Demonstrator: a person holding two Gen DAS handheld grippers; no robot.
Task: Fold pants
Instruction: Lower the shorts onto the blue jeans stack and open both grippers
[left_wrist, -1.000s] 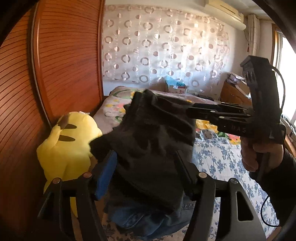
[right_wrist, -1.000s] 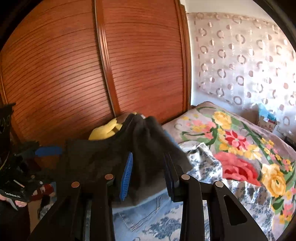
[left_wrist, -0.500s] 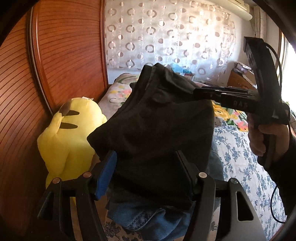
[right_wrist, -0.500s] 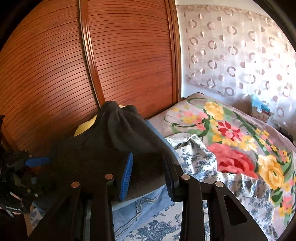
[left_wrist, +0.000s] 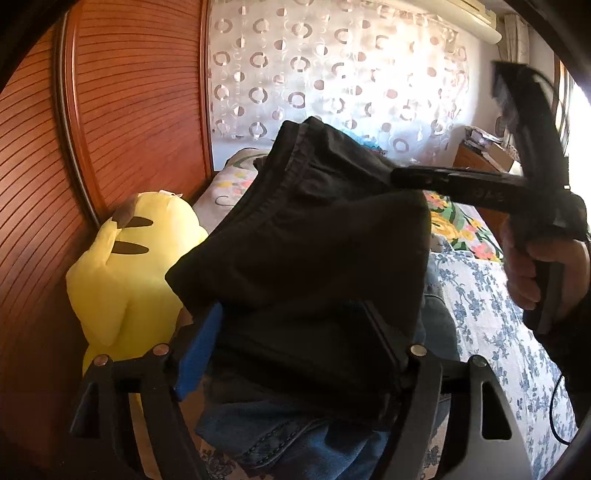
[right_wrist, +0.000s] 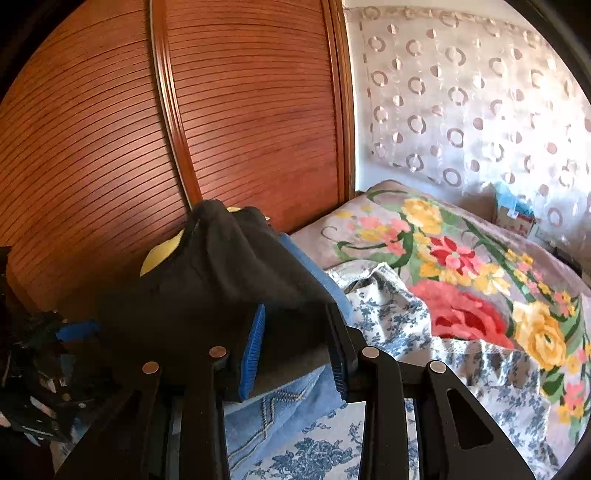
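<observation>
**Black pants bunched up between both grippers, over the bed**

So the surface here is a bed with a blue-and-white flowered sheet, and further back a greyish blanket with big red and yellow flowers. Behind it hangs a sheer white curtain with ring patterns, and a reddish-brown slatted wooden wardrobe door runs along the side.

The folded black fabric pants hang above the bed edge, waistband up. The right gripper is pinched on one end of them, cloth squeezed between the blue pads. The left gripper has the other end between its fingers, but its jaws have just been opening and stand wide; whether the pads still press I can't tell.

Underneath lies a pair of blue denim jeans. A yellow plush toy with dark stripes sits against the wardrobe, partly blocked by the pants. A bare hand grips the right gripper's handle.
</observation>
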